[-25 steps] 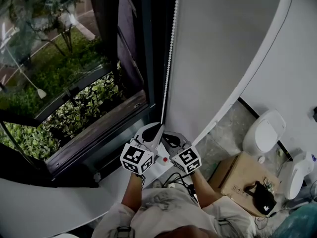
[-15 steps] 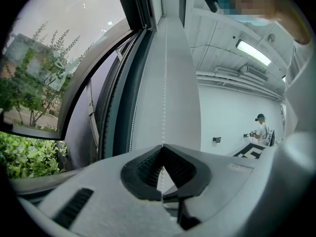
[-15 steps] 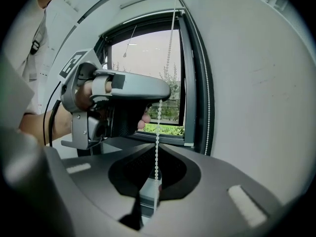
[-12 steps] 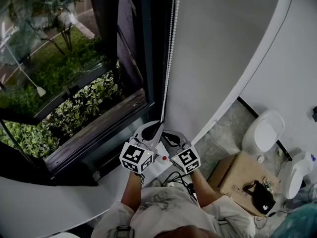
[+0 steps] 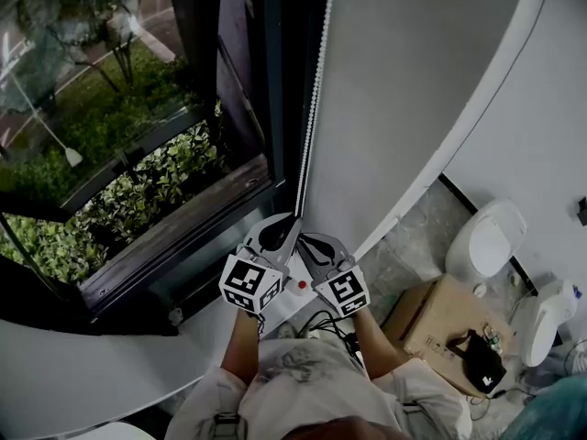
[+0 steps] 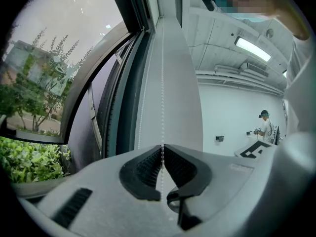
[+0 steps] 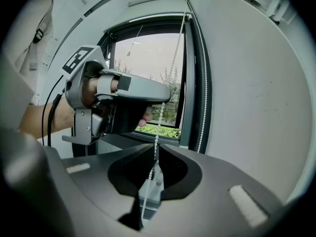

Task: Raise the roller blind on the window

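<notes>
Quick rundown from us: the roller blind (image 5: 413, 90) was a plain pale grey sheet, hanging flat and smooth, and as far as we could see it was pulled down nearly to sill level. Its bead chain (image 5: 315, 90) was the usual little white balls, running down the blind's left edge, right beside the dark frame. We counted two strands: one hung straight along the frame, and the other was drawn out at a slight slant into the room. The window (image 5: 138, 154) itself sat just left of the blind, with a dark frame and clear glass. Through it we saw green hedges and a few thin trees.
</notes>
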The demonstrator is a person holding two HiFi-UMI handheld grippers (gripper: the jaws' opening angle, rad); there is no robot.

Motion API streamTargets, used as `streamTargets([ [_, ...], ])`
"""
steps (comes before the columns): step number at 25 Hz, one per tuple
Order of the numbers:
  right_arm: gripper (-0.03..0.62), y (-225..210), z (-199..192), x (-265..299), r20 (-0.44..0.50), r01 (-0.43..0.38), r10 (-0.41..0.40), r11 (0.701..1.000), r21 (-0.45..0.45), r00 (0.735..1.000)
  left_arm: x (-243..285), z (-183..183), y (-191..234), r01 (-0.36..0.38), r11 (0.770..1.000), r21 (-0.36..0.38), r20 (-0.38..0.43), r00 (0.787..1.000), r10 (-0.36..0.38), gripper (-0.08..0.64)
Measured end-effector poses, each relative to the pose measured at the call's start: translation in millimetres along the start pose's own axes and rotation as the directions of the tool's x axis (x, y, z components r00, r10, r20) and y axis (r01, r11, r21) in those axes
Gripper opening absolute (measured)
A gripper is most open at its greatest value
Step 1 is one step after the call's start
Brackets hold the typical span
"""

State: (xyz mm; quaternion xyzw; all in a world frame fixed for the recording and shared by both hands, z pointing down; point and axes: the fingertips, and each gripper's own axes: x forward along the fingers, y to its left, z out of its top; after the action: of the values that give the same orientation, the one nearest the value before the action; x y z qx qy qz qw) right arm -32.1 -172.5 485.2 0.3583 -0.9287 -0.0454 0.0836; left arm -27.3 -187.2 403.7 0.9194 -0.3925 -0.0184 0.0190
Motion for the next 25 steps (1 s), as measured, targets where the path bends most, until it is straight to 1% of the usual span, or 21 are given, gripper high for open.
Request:
streamTargets([
  [6,0.054,-3.4,3.9,-5.7,0.007,0.010,-0.010,1.000,-0.002,1.000,-1.4,-0.2,1.2,-0.009,1.000,0.000,-0.001,1.000,0.009,0.051],
  [9,0.057,-5.0,8.2,-9.6,0.020,0.017,-0.017,1.000,-0.002,1.000,-3.2,-0.4,1.6,-0.012,1.000,0.000,0.001,1.000,0.012,0.052],
  [13,0.055,-8.5,21.9,-17.0,0.071,0.025,-0.023,0.999,-0.032,0.997,-8.8,-1.5,2.5,-0.025,1.000,0.008,0.004,1.000,0.025,0.005],
  [14,0.051,-9.8,26.0,-19.9,0.081,0.032,-0.030,0.999,-0.025,0.996,-10.6,-2.8,2.3,-0.026,1.000,0.009,0.003,1.000,0.026,0.005],
  [17,0.011,-14.1,38.6,-30.1,0.116,0.057,-0.058,0.998,0.011,0.992,-16.6,-8.0,1.5,-0.029,1.000,0.007,0.000,1.000,0.029,0.005],
  [20,0.009,-15.3,50.6,-37.9,0.167,0.057,-0.058,0.998,0.012,0.984,-23.1,-14.5,1.6,-0.039,0.999,0.003,-0.003,0.999,0.039,0.005],
  [25,0.009,-10.0,42.6,-44.0,0.132,0.029,-0.036,0.998,0.055,0.991,-33.3,-25.5,-0.4,-0.051,0.999,0.005,-0.001,0.999,0.051,0.005],
])
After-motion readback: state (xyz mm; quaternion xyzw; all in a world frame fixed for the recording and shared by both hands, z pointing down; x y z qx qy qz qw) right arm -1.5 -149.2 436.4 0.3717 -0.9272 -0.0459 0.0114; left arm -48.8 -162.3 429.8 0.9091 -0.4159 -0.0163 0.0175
